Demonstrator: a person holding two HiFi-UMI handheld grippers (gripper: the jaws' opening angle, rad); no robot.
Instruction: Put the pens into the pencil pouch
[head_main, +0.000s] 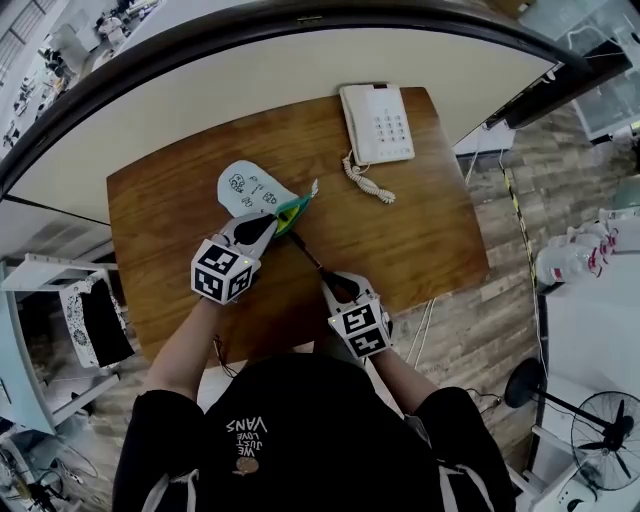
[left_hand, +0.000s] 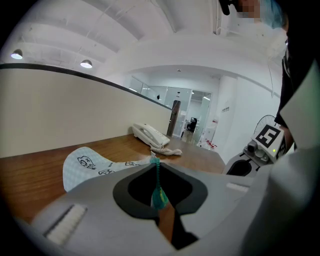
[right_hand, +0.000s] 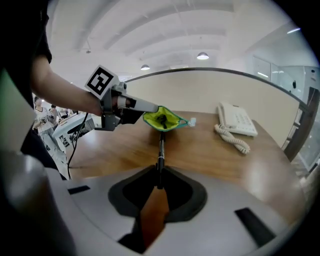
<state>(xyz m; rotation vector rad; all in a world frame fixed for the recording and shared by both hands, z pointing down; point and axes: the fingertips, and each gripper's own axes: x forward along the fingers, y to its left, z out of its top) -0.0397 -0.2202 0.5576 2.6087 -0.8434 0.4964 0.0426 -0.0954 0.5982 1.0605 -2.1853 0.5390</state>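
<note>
One pen (right_hand: 160, 147), stiff, light (likely slippery), gripped at its tail by right claw (right_hand: 160, 170); limp pouch (head_main: 250, 188) pinched at its rim by left claw (left_hand: 156, 164).

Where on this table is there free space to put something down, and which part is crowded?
The widest bare patch of table lies right of the pen, between the telephone and the near edge. A smaller one lies left of the pencil pouch. Crowded: the middle front, where the left gripper holds the pouch and the right gripper the pen.
</note>
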